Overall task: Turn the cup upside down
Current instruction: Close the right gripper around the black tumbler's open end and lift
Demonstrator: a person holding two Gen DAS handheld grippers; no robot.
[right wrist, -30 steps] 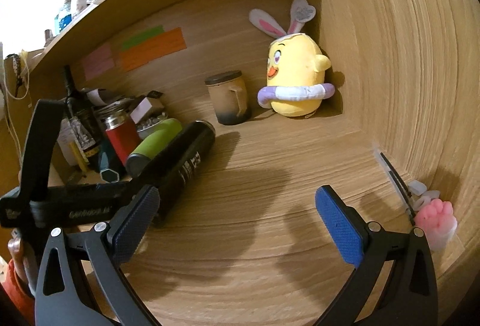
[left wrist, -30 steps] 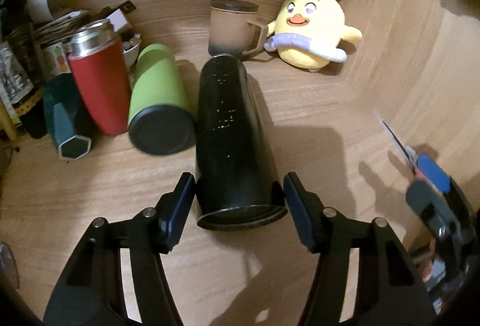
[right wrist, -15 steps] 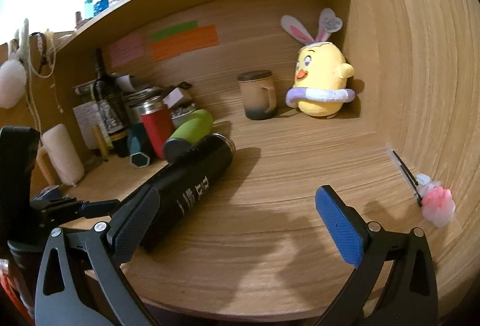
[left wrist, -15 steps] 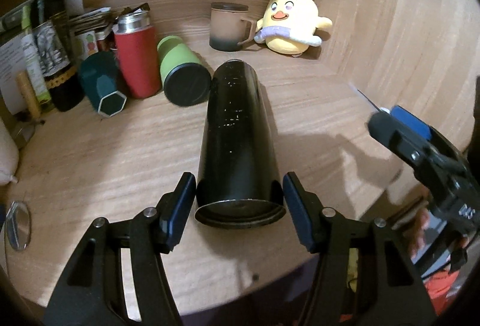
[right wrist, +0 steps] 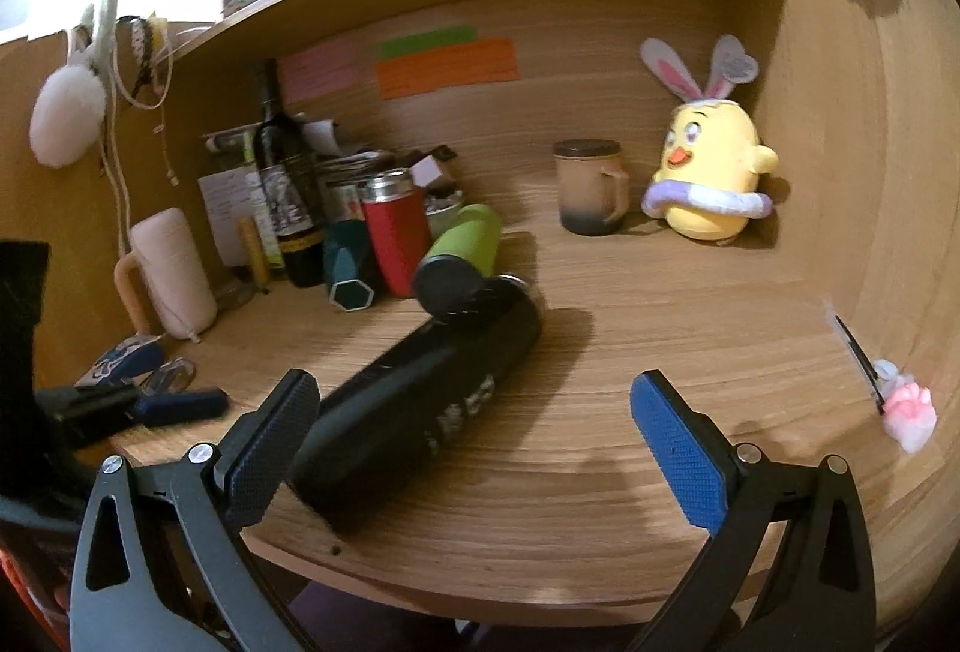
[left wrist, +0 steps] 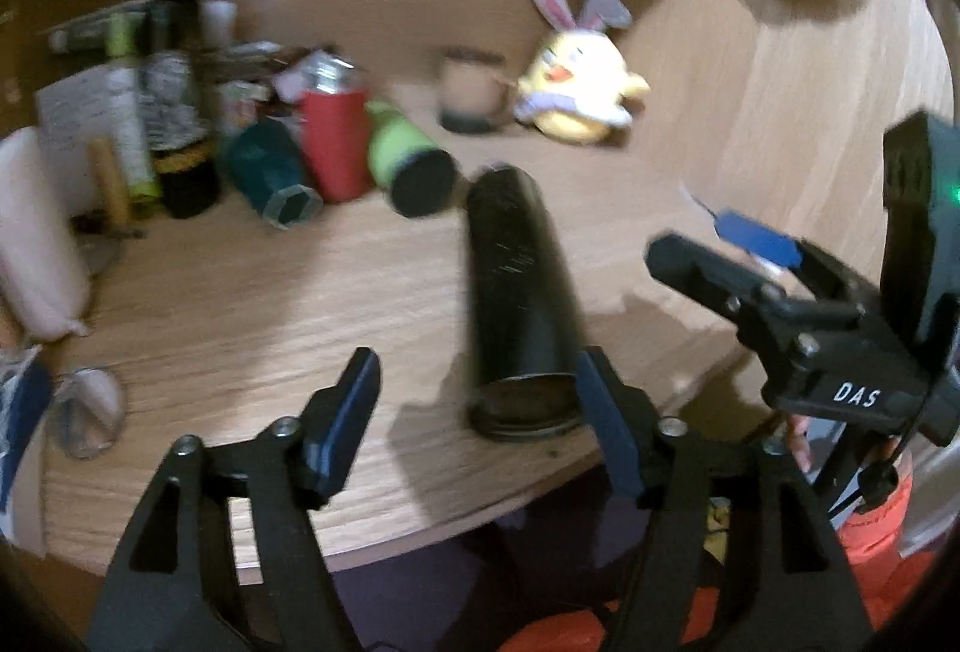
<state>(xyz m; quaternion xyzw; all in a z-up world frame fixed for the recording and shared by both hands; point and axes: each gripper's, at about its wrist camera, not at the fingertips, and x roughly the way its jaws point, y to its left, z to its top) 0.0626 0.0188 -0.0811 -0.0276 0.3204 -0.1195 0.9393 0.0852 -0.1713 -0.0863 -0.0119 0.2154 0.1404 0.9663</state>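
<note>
While both tongs (left wrist: 474,412) (right wrist: 474,442) gape, right one's housing (left wrist: 852,388) reads "DAS".

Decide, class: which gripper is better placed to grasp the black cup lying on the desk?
Left, probably. The left gripper is open at the black cup's near end, one finger beside it. The right gripper is open too, but the cup lies slantwise across it.

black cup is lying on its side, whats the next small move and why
Probably shift the left gripper rightward to centre it on the black cup. The cup lies flat on the desk with its near end close beside the right finger, and the jaws stand open, gripping nothing.
</note>
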